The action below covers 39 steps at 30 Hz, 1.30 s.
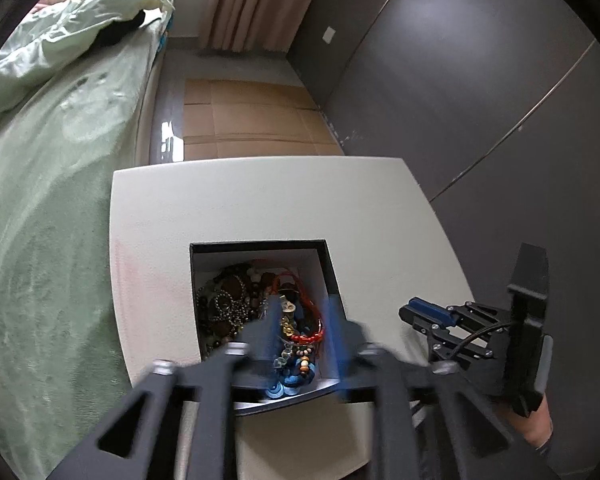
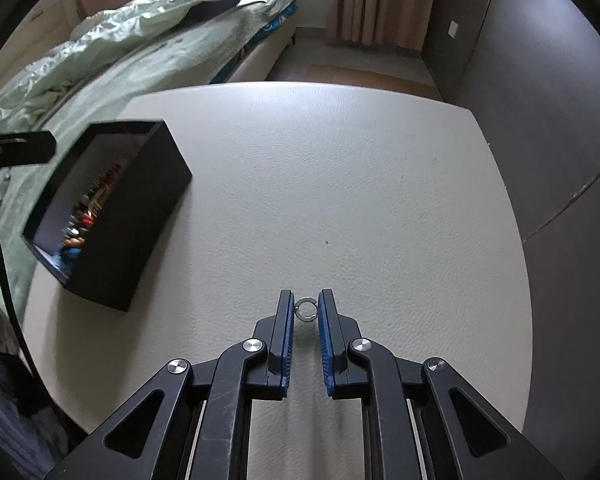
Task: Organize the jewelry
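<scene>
- On my left I see the big green bed [image 2: 100,60]; it runs right along the left edge of the surface [image 2: 340,184].
- The dark wall [image 1: 480,100] stands past the right edge of the surface, with a strip of floor in between.
- The surface is wide, pale and mostly bare. There is lots of open room ahead of my right gripper and to its right, all the way to the far edge.
- The black box [image 2: 140,216] sits near the left edge of the surface, well apart from my right gripper. It is open on top and full of jewelry [image 1: 260,312]: beads, chains and red and blue strings, all mixed up.
- My left gripper [image 1: 300,320] hangs over the box. It is partly open and its blue pads look blurry. The pile of jewelry shows in the gap between them, but I cannot tell if the pads touch any of it. Nothing is pinched.
- My right gripper [image 2: 306,304] points down at the bare surface near the close edge. It is almost closed.
- The small silver ring [image 2: 307,309] sits right between the tips of my right gripper. Both blue pads touch its sides, so I have hold of it. It is close to the surface; I cannot tell if it rests on it.
</scene>
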Motion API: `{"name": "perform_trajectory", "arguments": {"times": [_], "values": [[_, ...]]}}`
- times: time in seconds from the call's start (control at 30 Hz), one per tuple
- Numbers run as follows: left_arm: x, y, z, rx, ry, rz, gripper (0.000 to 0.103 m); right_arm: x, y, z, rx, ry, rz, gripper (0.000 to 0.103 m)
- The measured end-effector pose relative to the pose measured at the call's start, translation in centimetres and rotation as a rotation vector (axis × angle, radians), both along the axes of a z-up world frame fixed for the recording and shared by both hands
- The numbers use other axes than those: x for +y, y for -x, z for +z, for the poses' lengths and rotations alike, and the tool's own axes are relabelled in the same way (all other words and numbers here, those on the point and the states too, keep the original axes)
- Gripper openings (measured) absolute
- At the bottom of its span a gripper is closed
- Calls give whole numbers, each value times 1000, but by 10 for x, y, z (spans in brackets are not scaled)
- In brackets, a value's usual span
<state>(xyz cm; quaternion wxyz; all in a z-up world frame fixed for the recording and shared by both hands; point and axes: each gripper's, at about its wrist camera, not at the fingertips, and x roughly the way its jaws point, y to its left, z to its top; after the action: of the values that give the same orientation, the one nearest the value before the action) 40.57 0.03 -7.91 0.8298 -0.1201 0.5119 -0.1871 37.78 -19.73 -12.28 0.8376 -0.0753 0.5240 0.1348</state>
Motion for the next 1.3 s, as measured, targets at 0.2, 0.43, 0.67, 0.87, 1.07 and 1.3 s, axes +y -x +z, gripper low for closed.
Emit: {"name": "perform_trajectory", "arguments": {"times": [0.2, 0.43, 0.67, 0.87, 1.07, 1.3], "values": [[15, 13, 15, -67, 22, 30, 66, 5, 6, 37, -60, -135, 8, 14], [34, 26, 21, -91, 6, 51, 66, 40, 20, 73, -144, -192, 86, 14], [51, 42, 21, -114, 5, 79, 66, 64, 17, 87, -151, -249, 158, 14], [68, 49, 27, -122, 14, 118, 66, 86, 6, 85, -110, -273, 180, 14], [76, 59, 33, -128, -1, 149, 77, 94, -4, 80, -65, -249, 126, 53], [68, 77, 48, -156, 4, 156, 89, 76, 10, 92, -101, -288, 87, 77]]}}
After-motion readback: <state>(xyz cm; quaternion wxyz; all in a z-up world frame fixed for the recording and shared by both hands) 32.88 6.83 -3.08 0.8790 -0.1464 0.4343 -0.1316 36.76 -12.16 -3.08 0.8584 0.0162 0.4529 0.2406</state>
